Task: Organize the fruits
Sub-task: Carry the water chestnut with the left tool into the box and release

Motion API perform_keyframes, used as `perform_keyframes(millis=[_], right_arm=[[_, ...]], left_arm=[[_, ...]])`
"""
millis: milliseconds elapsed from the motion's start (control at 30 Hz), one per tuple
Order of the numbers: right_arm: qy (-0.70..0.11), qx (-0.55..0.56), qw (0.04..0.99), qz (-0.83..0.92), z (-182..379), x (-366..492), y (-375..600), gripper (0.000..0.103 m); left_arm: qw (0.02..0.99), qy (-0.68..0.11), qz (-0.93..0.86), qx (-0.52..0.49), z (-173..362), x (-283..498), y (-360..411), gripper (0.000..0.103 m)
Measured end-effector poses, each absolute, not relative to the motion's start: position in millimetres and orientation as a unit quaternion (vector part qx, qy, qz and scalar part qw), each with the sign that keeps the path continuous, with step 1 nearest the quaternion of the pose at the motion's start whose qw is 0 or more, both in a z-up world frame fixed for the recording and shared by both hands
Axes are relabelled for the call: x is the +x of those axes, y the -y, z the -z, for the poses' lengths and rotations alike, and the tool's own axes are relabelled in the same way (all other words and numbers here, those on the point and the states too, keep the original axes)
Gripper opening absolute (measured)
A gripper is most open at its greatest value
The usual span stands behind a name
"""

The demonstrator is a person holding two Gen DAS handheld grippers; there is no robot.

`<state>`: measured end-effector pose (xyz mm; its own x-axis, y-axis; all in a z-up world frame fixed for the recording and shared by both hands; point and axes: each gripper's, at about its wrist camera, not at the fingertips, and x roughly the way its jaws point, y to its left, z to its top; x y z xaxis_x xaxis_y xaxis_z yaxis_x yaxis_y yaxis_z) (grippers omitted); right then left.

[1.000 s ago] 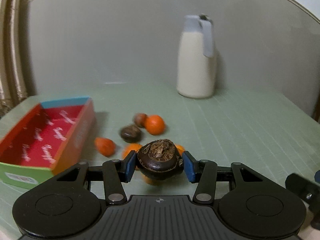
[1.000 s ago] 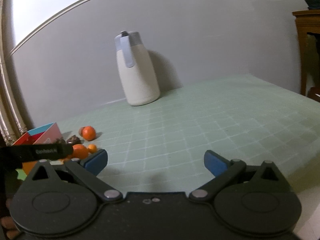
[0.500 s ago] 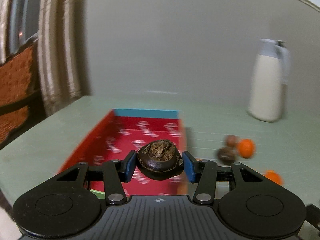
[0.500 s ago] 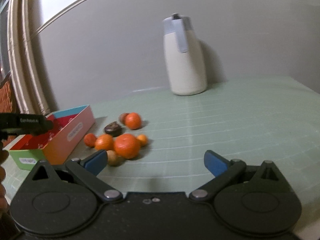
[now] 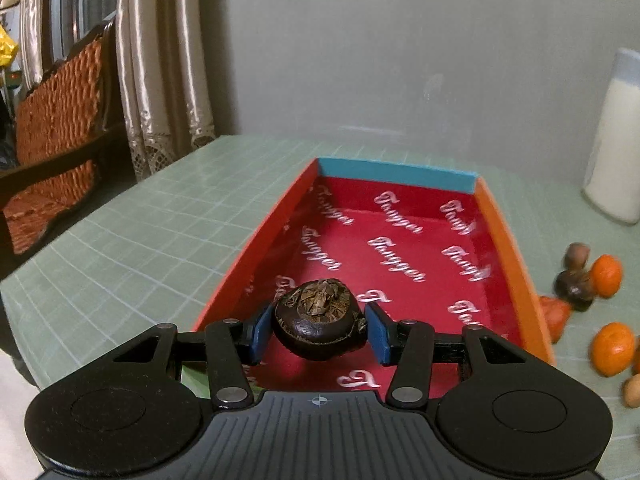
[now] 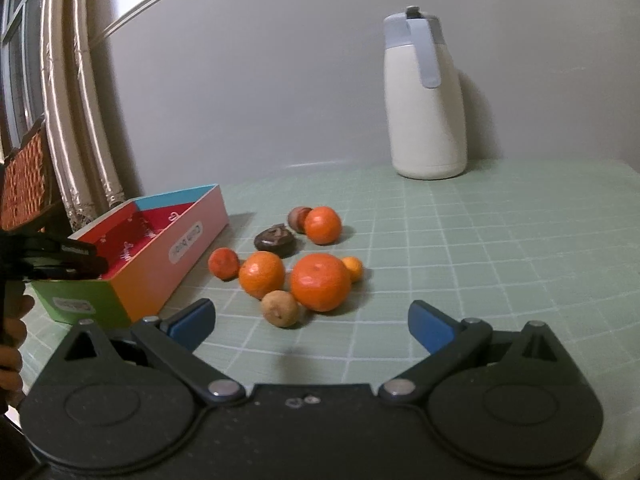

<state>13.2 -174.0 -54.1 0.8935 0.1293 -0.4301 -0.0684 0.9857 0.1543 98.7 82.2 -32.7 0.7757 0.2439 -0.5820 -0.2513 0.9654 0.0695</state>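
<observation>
Your left gripper [image 5: 319, 334] is clamped on a dark brown, wrinkled round fruit [image 5: 319, 320], both blue pads pressing its sides, held just above the near end of the open cardboard box with red printed lining [image 5: 400, 248]. Box floor looks bare from here, so nothing is sorted yet; this would be the first piece in. Your right gripper [image 6: 311, 322] is spread wide with nothing in it, hanging over the green gridded table [image 6: 500, 264] near the loose pile. Still out beside the box: several orange mandarins [image 6: 320, 282], another dark brown fruit [image 6: 275, 240], a small tan one [image 6: 280, 308], a brownish one behind. Cream thermos jug with grey lid [image 6: 426, 96] stands well apart. Release is next, I'd guess, then most of the job remains.
</observation>
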Motion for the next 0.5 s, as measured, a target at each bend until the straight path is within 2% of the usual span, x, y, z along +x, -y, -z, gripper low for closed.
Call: perform_keyframes(millis=[400, 467, 500], right_arm=[[-0.224, 0.081, 0.969, -0.063, 54.1, 25.3, 168.3, 0.103], [-0.225, 0.082, 0.969, -0.059, 54.3, 27.2, 168.7, 0.103], [-0.226, 0.08, 0.969, -0.055, 54.4, 28.1, 168.7, 0.103]], left_arm=[[0.935, -0.315, -0.159, 0.029, 33.1, 103.0, -96.3, 0.052], [0.935, -0.316, -0.156, 0.03, 32.3, 100.9, -91.2, 0.064], [0.936, -0.314, -0.156, 0.03, 31.1, 99.6, -89.1, 0.067]])
